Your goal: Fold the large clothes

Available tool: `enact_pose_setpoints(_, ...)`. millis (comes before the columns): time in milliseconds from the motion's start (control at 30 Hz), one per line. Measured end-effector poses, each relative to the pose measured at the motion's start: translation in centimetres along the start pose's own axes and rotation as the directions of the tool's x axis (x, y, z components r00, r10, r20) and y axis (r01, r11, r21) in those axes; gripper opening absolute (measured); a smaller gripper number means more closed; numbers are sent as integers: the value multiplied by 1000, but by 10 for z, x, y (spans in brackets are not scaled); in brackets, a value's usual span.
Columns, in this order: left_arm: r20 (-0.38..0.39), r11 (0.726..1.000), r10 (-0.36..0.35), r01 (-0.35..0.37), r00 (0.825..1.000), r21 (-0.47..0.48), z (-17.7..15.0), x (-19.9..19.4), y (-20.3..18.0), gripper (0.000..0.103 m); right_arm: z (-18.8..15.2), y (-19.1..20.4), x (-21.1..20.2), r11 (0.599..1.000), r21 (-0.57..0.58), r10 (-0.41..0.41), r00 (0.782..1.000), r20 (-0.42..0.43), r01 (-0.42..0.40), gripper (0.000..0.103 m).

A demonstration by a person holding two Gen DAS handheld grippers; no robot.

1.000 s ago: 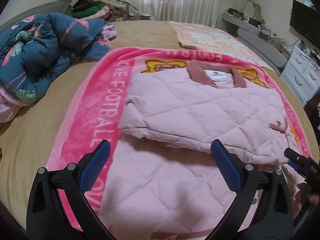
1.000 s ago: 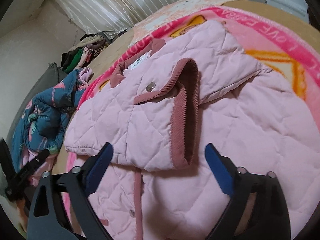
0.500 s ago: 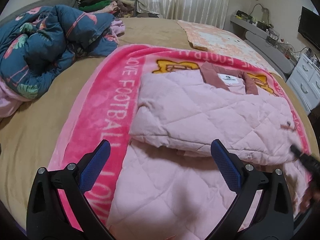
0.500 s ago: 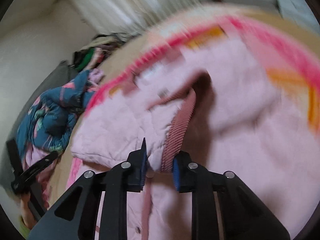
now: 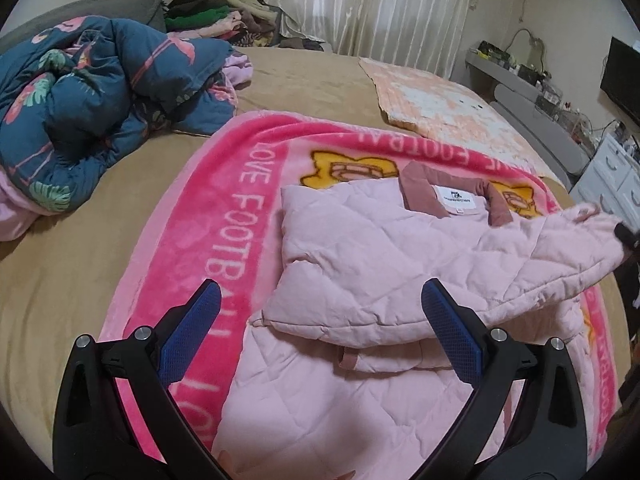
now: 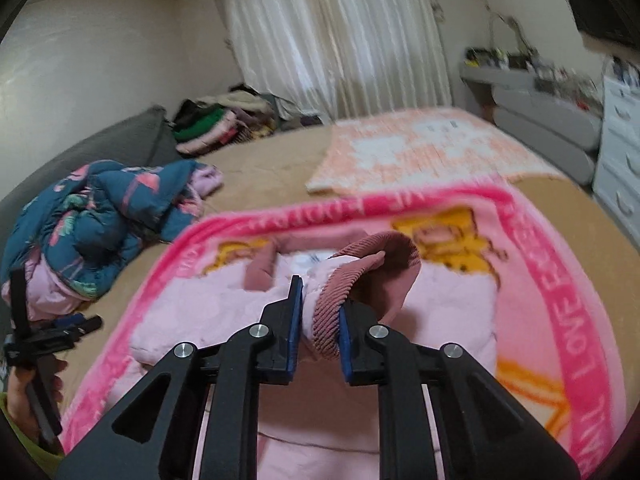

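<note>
Pink quilted jacket (image 5: 384, 276) lies partly folded on pink blanket (image 5: 224, 232) atop bed. Right gripper (image 6: 318, 320) clamps jacket's corduroy-trimmed edge (image 6: 352, 280), lifting it at right. Left gripper (image 5: 320, 340) hovers near side, fingers spread wide, holding nothing.

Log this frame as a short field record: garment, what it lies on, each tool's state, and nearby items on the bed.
garment: pink quilted jacket, partly folded, sleeve raised at its right
cuff: ribbed cuff pinched by the right tool
surface: pink blanket on the bed
left tool: open, above the jacket, holding nothing
right tool: shut on the cuff
nearby: blue floral duvet, peach towel
</note>
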State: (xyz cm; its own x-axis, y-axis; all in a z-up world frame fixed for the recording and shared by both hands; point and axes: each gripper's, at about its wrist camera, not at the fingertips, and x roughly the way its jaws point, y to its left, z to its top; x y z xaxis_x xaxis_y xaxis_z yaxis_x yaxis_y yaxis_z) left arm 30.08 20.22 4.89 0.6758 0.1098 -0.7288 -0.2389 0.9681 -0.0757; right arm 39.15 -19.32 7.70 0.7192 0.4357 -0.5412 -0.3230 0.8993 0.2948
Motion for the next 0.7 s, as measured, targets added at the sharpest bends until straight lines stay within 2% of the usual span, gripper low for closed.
enact_pose_setpoints(200, -28, 1000, -8, 9, 1000, 28, -2, 17, -12, 94, -38, -23, 22, 998, 43, -50, 995, -90, 54, 17)
enact_pose_setpoints(400, -49, 998, -23, 25, 999, 49, -7, 27, -27, 94, -58, -33, 30, 992, 77, -86, 983, -163, 100, 26)
enact_pose_setpoints(467, -52, 998, -26, 29, 998, 62, -8, 28, -32, 94, -60, -39, 30, 987, 100, -104, 975, -195, 125, 38)
enact_pose_setpoints(567, -53, 997, -28, 32, 998, 77, -10, 28, -36, 94, -60, -42, 22, 982, 110, -128, 974, -189, 151, 51)
enact_pose_setpoints(700, -53, 996, -30, 34, 998, 83, -7, 30, -39, 94, -55, -39, 6, 981, 92, -154, 977, -150, 169, 58)
